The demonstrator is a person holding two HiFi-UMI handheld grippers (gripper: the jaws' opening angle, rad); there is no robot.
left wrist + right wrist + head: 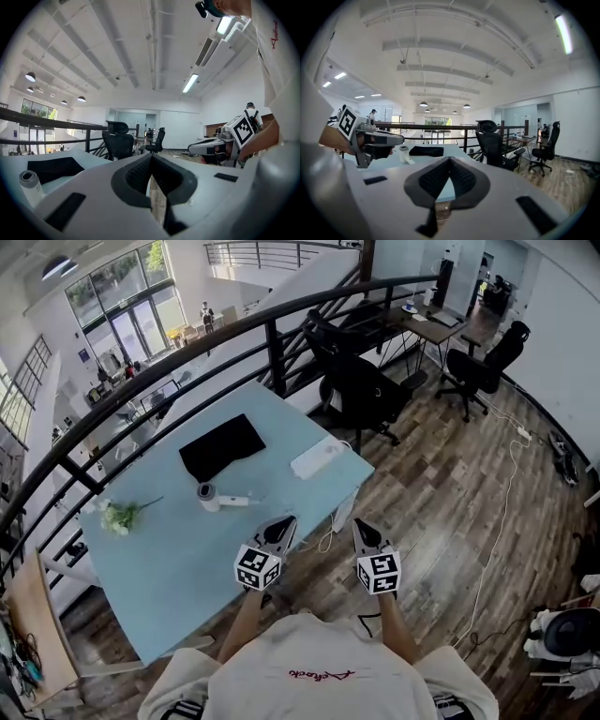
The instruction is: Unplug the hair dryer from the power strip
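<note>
- The hair dryer (218, 497) is a small white plastic one with a stubby round barrel that has a grey mouth. Its slim handle lies flat on the table (187, 559), about mid-table.
- The power strip (318, 457) is a flat white rectangular block near the table's right corner, well apart from the dryer. A thin pale cord (328, 538) loops over the table's near edge, but I honestly can't trace what's plugged into what.
- The tabletop is smooth, matte and pale blue. A black floppy mat (221, 446) sits just behind the dryer, and a little bunch of white flowers (120, 516) is off to its left.
- Behind the table are a curved black metal railing (187, 343) and a black mesh office chair (361, 390), all on a wood plank floor (450, 493).
- The left gripper (280, 526) and right gripper (364, 529) both have their jaws pressed together with nothing in them.
- The left one sits at the table's near edge, with the dryer ahead and to its left and nothing lying between them. The right one hangs over the floor just off the edge.
</note>
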